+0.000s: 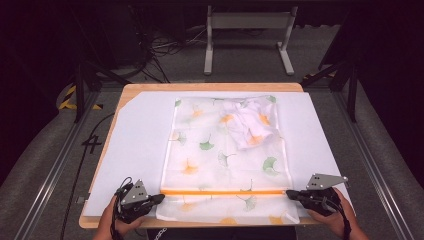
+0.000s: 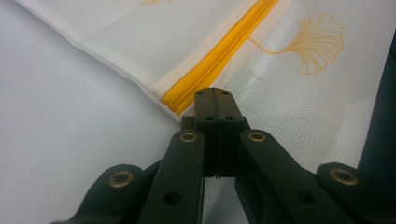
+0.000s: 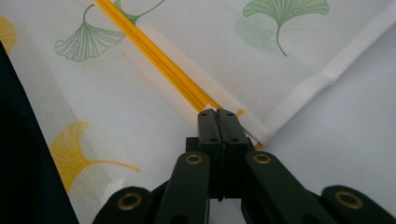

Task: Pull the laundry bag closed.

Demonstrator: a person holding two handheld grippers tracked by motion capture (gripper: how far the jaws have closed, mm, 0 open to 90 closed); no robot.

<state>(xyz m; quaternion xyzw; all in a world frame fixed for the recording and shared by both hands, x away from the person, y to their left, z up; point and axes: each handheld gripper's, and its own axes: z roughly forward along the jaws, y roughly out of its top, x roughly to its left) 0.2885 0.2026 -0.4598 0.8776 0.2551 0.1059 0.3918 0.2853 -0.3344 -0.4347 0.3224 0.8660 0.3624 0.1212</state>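
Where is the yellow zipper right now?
In the high view the yellow zipper runs across the mesh bag near the table's near edge, between the left gripper and right gripper.

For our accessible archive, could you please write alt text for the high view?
A white mesh laundry bag printed with ginkgo leaves lies flat on a table, a crumpled white garment inside; a left gripper and right gripper meet the ends of its orange zipper.
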